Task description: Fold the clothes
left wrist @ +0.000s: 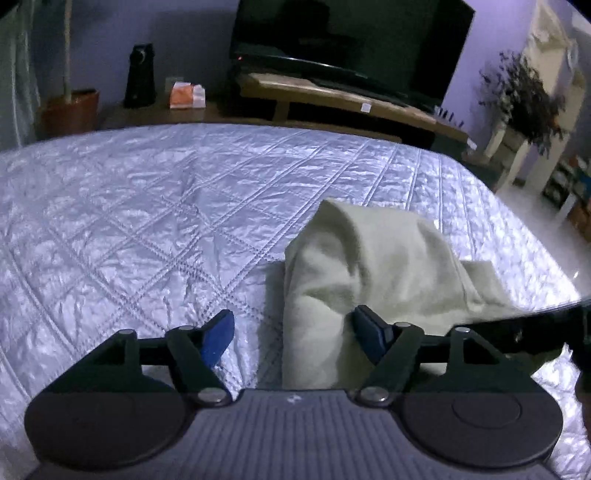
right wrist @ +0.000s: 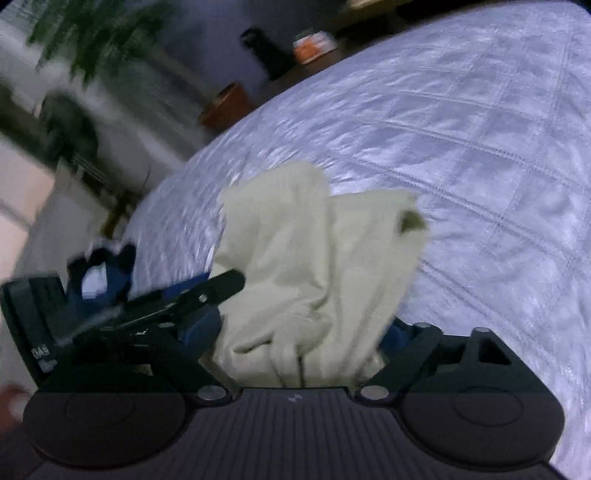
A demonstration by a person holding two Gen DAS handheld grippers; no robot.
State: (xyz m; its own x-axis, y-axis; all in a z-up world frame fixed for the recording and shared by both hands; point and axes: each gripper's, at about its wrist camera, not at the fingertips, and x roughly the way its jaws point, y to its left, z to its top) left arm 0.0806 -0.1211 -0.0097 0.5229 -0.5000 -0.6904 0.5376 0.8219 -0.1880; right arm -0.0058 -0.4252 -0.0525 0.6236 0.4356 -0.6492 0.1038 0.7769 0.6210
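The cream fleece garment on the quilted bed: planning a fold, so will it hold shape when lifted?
Probably not: the cream fleece garment slumps in soft creases, so likely floppy. It looks light, and may slide on the shiny quilted bedspread.

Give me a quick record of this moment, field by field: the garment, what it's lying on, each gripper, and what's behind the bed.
garment: one cream cloth, bunched up, not yet folded flat
surface: bed with a quilted pale bedspread
left gripper: jaws open, cloth beside its right pad, no grip
right gripper: jaws wide, cloth lying between them, no clamp visible
background: dark television on a wooden stand, potted plant, black speaker
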